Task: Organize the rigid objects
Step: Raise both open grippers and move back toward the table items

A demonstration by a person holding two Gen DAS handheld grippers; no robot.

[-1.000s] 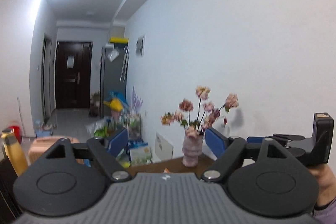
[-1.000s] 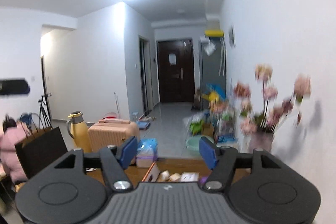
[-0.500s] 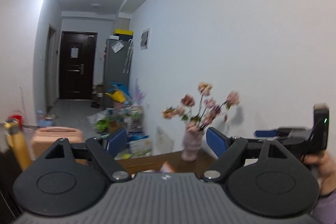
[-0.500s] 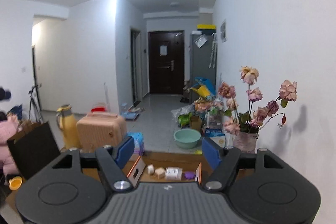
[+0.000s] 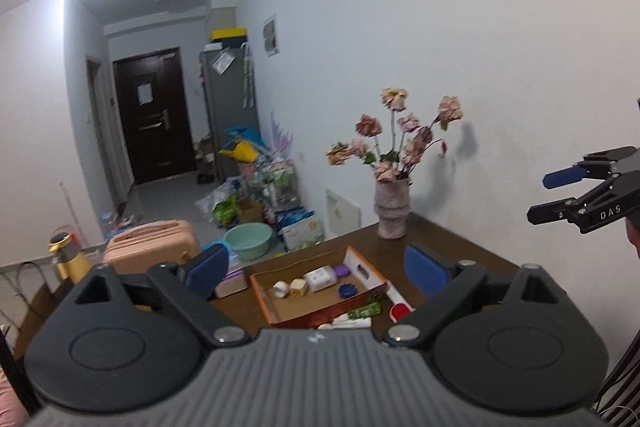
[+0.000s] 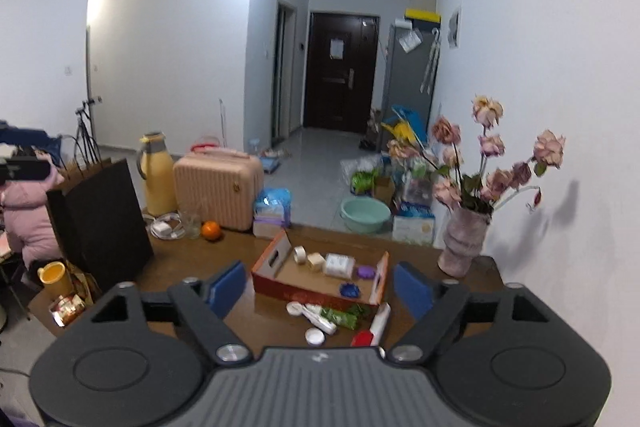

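Note:
An open cardboard box [image 6: 280,279] [image 5: 272,303] sits on the brown table [image 6: 200,259]. It holds a tape roll [image 6: 299,253], a white box [image 6: 339,264] and small purple and blue pieces. In front of it lie white caps [image 6: 315,337], a green packet [image 6: 340,315], a white tube [image 6: 380,319] and a red lid [image 6: 362,339]. My left gripper [image 5: 316,269] is open and empty, high above the table. My right gripper [image 6: 318,285] is open and empty above the near items; it also shows in the left wrist view [image 5: 560,195].
A vase of pink flowers [image 6: 464,239] stands at the table's right back by the wall. A black paper bag [image 6: 100,223], an orange [image 6: 211,230], a glass and a charger sit at the left. A pink suitcase [image 6: 218,187] and yellow flask [image 6: 158,175] stand behind.
Both grippers have tilted downward, so the table, box and loose items have come into view. Both stay open.

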